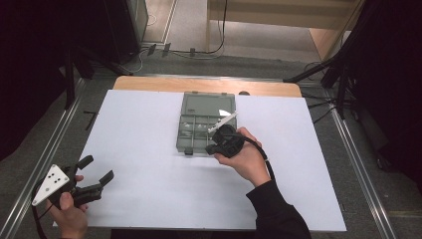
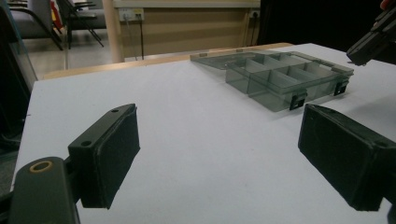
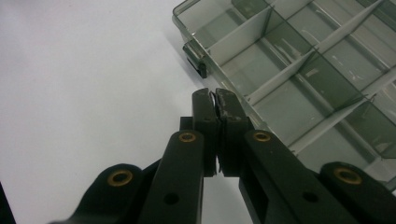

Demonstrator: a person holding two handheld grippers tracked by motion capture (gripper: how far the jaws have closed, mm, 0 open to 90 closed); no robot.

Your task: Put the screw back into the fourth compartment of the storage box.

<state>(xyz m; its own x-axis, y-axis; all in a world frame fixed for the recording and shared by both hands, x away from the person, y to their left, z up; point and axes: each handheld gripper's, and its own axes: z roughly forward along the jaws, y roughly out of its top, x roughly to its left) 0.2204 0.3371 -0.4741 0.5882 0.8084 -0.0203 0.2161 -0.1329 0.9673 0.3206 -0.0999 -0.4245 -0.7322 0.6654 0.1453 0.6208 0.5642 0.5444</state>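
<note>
A smoky clear compartment box [image 1: 199, 130] lies open on the white table, its lid [image 1: 208, 103] folded flat behind it. It has several empty compartments [image 3: 280, 60] and black latches [image 3: 196, 60] along the front wall. My right gripper [image 1: 213, 148] is shut, its tips [image 3: 215, 95] over the box's front edge beside a latch. I see nothing clearly held between the jaws. My left gripper [image 1: 97, 168] rests open at the table's near left corner, far from the box. Its pads [image 2: 112, 154] stand wide apart over bare table [image 2: 210, 116]. The right gripper [image 2: 373, 39] hovers by the box [image 2: 285, 77].
The white sheet [image 1: 149, 164] covers a wooden table with a strip of wood [image 1: 199, 83] at the far edge. Metal rails [image 1: 358, 164] run along both sides on the floor. Dark stands and cables [image 1: 343, 74] surround the table.
</note>
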